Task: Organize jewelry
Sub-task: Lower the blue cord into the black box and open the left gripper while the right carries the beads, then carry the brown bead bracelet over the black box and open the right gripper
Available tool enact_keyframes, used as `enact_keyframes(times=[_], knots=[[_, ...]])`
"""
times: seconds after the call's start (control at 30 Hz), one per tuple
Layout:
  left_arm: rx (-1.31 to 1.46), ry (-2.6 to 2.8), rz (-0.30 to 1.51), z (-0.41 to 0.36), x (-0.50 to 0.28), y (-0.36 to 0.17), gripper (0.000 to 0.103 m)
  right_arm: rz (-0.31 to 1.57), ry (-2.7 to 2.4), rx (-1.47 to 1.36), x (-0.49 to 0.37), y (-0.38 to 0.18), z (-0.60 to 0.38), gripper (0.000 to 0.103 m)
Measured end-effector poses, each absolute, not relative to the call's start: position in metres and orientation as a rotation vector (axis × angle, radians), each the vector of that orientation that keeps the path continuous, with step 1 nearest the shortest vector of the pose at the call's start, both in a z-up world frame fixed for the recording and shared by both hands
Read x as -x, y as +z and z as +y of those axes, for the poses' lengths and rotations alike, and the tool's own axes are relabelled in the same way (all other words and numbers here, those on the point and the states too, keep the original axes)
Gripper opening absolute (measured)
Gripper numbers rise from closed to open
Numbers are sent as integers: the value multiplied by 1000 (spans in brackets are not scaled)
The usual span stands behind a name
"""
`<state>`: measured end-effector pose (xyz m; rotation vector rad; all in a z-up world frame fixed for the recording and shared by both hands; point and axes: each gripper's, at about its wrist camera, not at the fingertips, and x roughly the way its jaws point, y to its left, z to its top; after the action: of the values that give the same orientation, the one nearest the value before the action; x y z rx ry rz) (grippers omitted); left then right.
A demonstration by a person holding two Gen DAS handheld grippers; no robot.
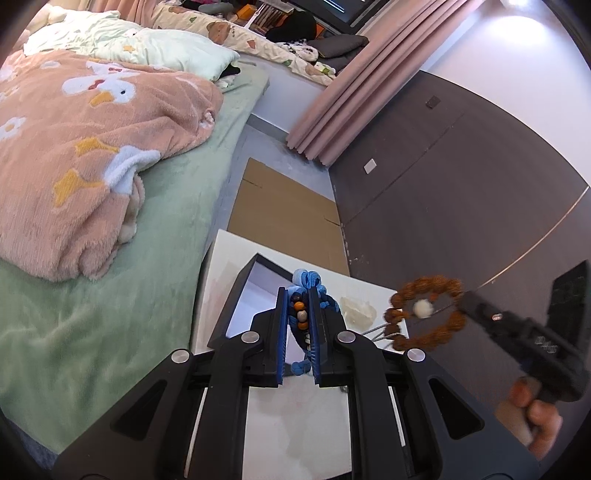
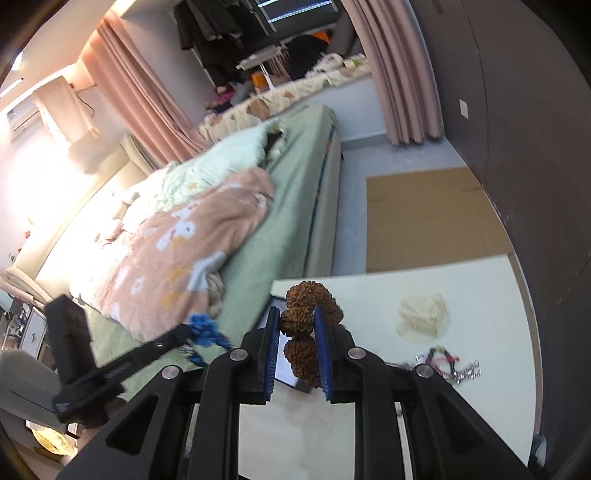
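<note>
Jaws of the left gripper (image 1: pixel 298 325) pinch a blue cord bracelet (image 1: pixel 306 280) above the black box (image 1: pixel 236 295), the right gripper (image 2: pixel 297 350) clamps a brown bead bracelet (image 2: pixel 310 299) over the worktop (image 2: pixel 480 295), and either dangling loop could snag the box rim.

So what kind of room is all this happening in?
Most likely a bedroom in someone's home. A bed with a green sheet and a rumpled pink fleece blanket fills one side, pink curtains hang beyond it, and clothes hang at the far end.
</note>
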<state>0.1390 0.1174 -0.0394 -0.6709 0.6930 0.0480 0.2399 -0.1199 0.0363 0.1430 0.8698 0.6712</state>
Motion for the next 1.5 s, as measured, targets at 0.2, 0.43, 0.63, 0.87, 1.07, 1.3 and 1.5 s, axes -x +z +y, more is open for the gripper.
enact_keyframes(times=[0.2, 0.43, 0.63, 0.87, 1.07, 1.3, 1.5], knots=[[684, 50, 694, 121, -151, -42, 44, 795, 683, -129, -231, 77, -116, 18], [693, 61, 677, 127, -149, -42, 50, 725, 690, -121, -225, 114, -117, 18], [701, 83, 669, 137, -139, -44, 58, 675, 693, -115, -224, 144, -119, 18], [713, 94, 656, 145, -126, -43, 62, 607, 692, -121, -221, 177, -128, 18], [716, 104, 646, 151, -117, -39, 62, 610, 723, -129, -220, 182, -120, 18], [712, 123, 647, 160, -109, -39, 64, 592, 756, -202, -220, 182, -124, 19], [715, 132, 630, 167, -101, -34, 65, 668, 776, -174, -226, 152, -98, 19]])
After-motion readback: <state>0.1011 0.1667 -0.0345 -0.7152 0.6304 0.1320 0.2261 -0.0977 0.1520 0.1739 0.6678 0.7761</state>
